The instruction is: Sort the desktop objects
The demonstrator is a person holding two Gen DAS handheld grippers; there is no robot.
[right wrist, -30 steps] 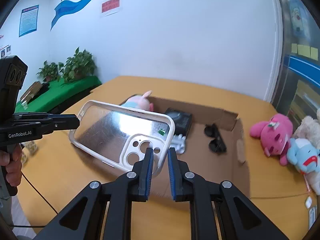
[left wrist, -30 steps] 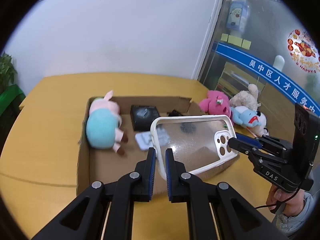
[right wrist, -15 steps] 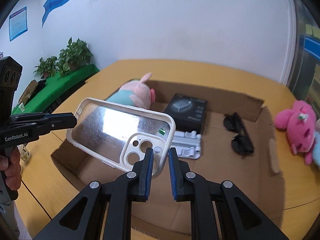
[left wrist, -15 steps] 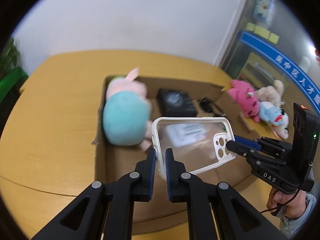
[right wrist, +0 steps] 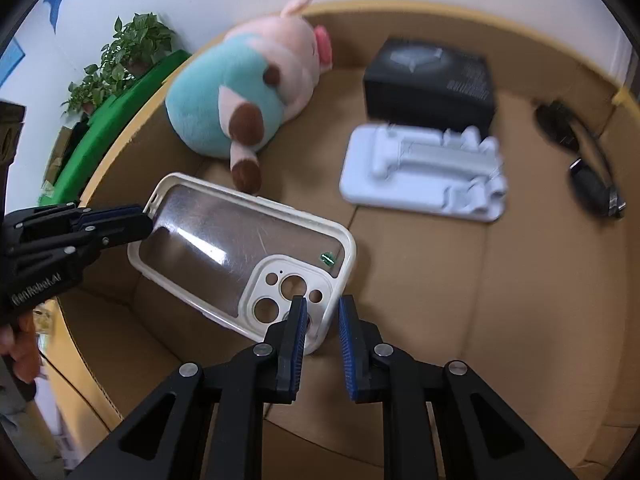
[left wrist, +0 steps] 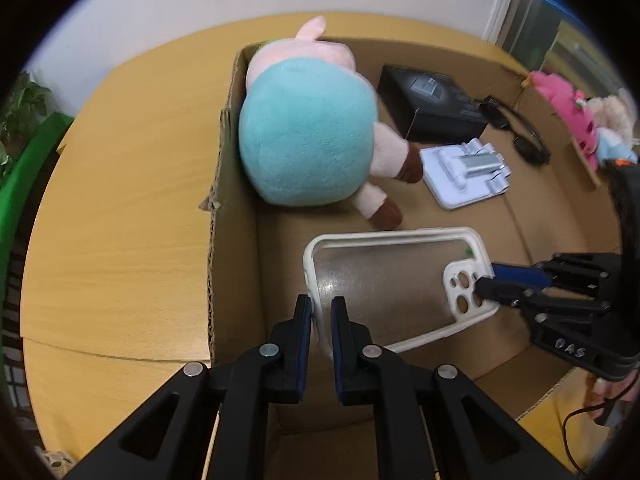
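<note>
Both the left gripper and right gripper pinched opposite ends of the phone case (clear-backed) inside the cardboard box.

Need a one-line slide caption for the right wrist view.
Two handheld grippers, left and right, hold a clear white-rimmed phone case inside the cardboard box beside a teal-and-pink plush pig.

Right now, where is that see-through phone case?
The phone case is held over the cardboard box between the left gripper and right gripper, near the plush pig's feet.
</note>
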